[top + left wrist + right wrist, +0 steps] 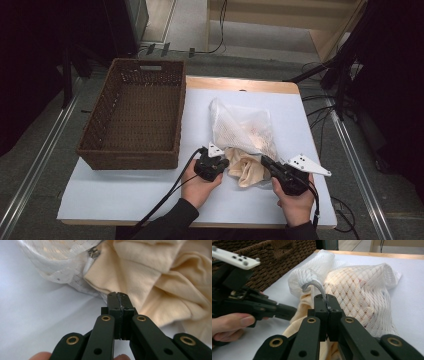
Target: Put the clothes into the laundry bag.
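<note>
The work in hand is a white mesh bag (242, 127) lying on the white table (125, 195), right of a brown wicker basket (135, 117). A cream cloth (245, 170) spills from the bag's near end, between the two grippers.

Right gripper (325, 298): jaws clenched on a grey cord (315, 286) that loops out from the bag's edge; the pinch is plain in the right gripper view. Left gripper (118, 295): jaws pressed together with no gap, tips right at the cream cloth's near fold. Whether any cloth is caught between the pads cannot be told; the tips look bare, with the fold lying just behind them.

Progress, as a judgement: the job appears to be getting the cloth out of the bag, and it is partway. The bag's mouth is open and a good bunch of cloth already lies outside on the table. More cream fabric shows through the mesh, so part is still inside. The basket holds nothing that can be seen.

Hard to make out:
- a small metal piece (93, 252) at the bag's seam, likely a zip pull, is blurred
- reddish specks show through the mesh; what they are is unclear
- the high view is too coarse to show either set of tips against the cloth
- the basket's near inner wall is hidden by its rim
</note>
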Tool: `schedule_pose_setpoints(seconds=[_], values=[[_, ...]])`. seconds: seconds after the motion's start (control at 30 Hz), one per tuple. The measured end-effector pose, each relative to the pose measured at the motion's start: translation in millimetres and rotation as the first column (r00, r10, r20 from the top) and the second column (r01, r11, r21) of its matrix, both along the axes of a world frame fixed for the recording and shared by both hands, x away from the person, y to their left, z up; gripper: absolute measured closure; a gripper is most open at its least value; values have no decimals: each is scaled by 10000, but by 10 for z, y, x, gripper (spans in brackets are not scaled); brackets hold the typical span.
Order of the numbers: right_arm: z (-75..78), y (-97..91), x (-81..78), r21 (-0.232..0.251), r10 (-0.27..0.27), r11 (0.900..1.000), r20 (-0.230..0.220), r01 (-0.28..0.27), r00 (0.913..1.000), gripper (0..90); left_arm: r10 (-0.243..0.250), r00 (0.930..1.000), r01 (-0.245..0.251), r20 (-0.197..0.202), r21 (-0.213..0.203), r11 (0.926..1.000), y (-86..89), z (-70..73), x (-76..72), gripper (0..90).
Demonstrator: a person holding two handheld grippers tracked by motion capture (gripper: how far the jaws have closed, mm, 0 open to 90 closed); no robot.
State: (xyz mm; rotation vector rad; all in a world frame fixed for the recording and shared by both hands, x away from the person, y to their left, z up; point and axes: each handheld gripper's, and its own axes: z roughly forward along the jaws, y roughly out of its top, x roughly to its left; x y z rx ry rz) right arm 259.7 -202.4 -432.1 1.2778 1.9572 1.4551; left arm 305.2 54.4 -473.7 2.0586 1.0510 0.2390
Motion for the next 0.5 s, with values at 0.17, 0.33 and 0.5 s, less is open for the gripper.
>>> schedule_pose_setpoints(seconds=[0.17, 0.33, 0.5], values=[[9, 10, -10, -60, 64, 10000, 44, -64, 10000, 900, -113, 9999, 112, -35, -217, 9997, 205, 51, -163, 900], [19, 59, -33, -165, 159, 9997, 81, -157, 9998, 900, -428, 9991, 429, -62, 99, 9990, 403, 86, -375, 900], [18, 97, -51, -199, 236, 9995, 22, -236, 9997, 900, -564, 9983, 568, -131, 368, 9977, 516, 21, -507, 900]])
